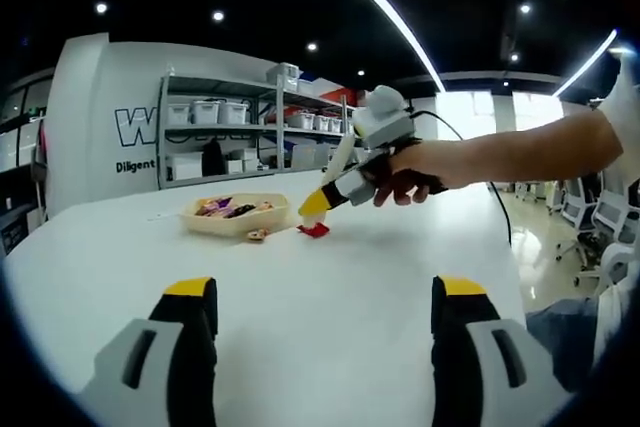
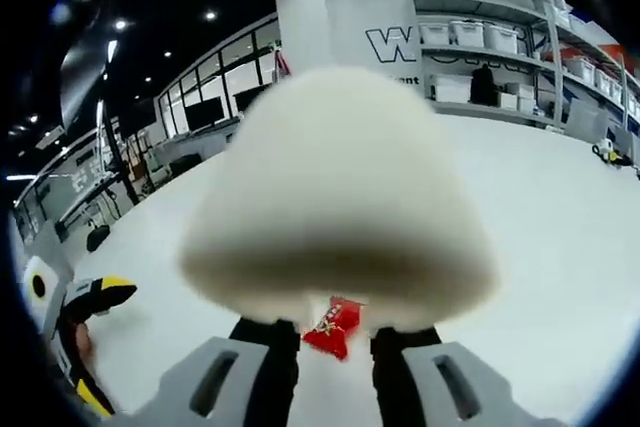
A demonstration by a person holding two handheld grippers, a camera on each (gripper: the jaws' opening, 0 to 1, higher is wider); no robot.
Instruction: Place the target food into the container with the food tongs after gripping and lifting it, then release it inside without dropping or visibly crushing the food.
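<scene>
Red snack packet (image 1: 314,230) flat on surface (image 1: 330,297), just beside beige tray (image 1: 236,215); long axis unclear. Right tongs (image 1: 318,209) narrow, tips at packet, grasp unconfirmed. Left tongs (image 1: 325,292) wide, holding nothing.

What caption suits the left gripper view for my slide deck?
Right gripper holding food tongs over a small red wrapped snack beside a shallow beige tray on the white table.

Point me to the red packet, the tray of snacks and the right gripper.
red packet (image 2: 333,327), right gripper view, wrapper middle.
tray (image 1: 205,221), left gripper view, front wall.
right gripper (image 1: 316,209), left gripper view, yellow jaw tips.
</scene>
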